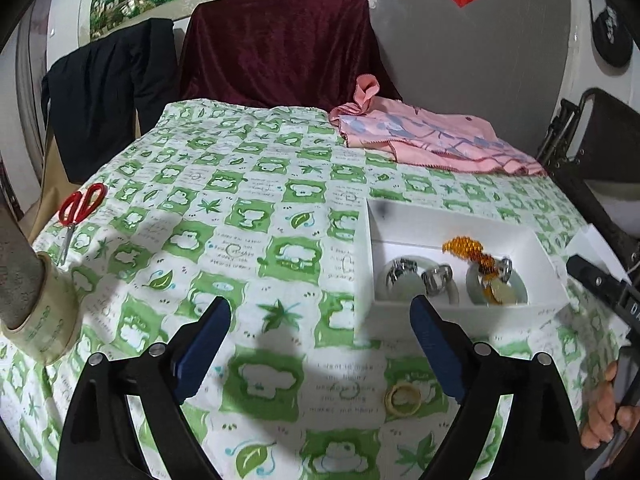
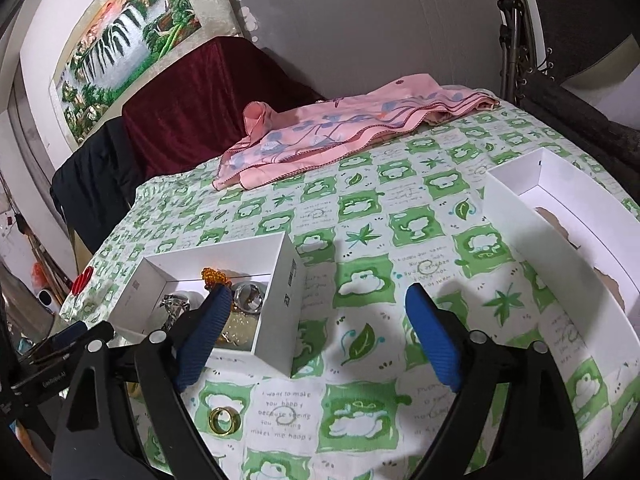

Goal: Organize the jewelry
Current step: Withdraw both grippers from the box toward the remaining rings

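A small white box on the green-patterned tablecloth holds pale jade bangles, silvery rings and an orange beaded piece. The same box lies left of centre in the right wrist view. A gold ring lies loose on the cloth in front of the box, also seen as the gold ring. My left gripper is open over bare cloth, left of the box, nothing between its fingers. My right gripper is open and empty beside the box's right wall.
A larger white box lid lies at the right. A pink cloth is bunched at the far edge. Red-handled scissors and a tape roll sit at the left. A hand shows at the right edge.
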